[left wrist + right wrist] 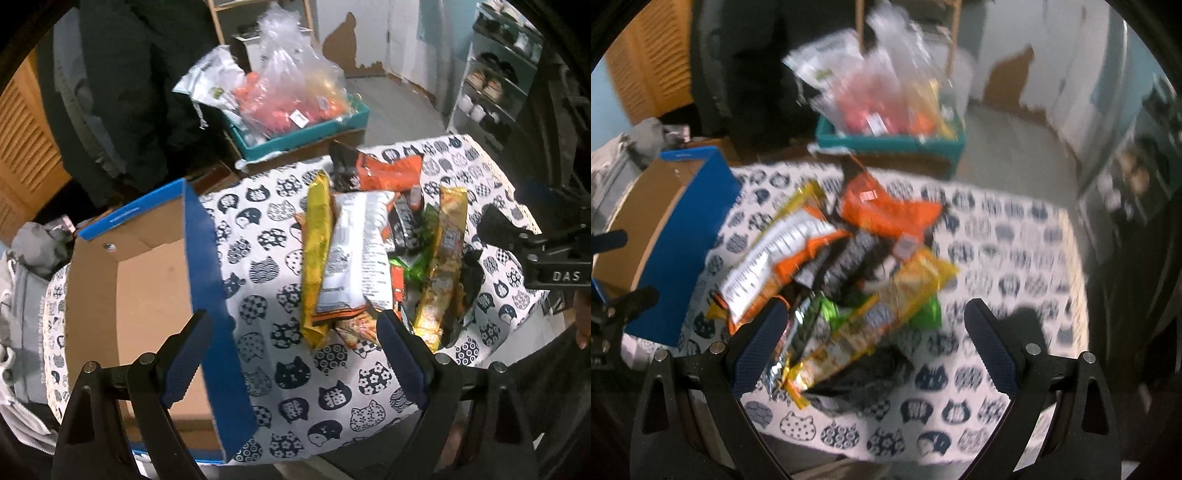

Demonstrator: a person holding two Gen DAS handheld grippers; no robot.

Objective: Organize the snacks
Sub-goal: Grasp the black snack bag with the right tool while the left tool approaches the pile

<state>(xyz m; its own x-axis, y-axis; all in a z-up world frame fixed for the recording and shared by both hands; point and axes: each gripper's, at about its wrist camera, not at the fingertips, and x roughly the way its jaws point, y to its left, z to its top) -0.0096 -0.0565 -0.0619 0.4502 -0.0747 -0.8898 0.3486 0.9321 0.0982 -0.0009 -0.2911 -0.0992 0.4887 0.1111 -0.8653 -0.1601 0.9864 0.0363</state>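
Both grippers are spread and hold nothing. Left gripper (291, 328) hangs over the cat-print cloth (314, 387), its left finger (184, 362) above the blue-sided box (207, 280), which looks bare inside. Right gripper (875, 317) hovers over the snack pile (849, 266) near the cloth's middle, right of the box (690, 243). At the far side a teal tray (306, 133) holds bagged goods.

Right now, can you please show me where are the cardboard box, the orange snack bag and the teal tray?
cardboard box (207, 266): left wrist view, on its blue side wall.
orange snack bag (886, 210): right wrist view, on the middle of its orange face.
teal tray (314, 131): left wrist view, on its front wall.
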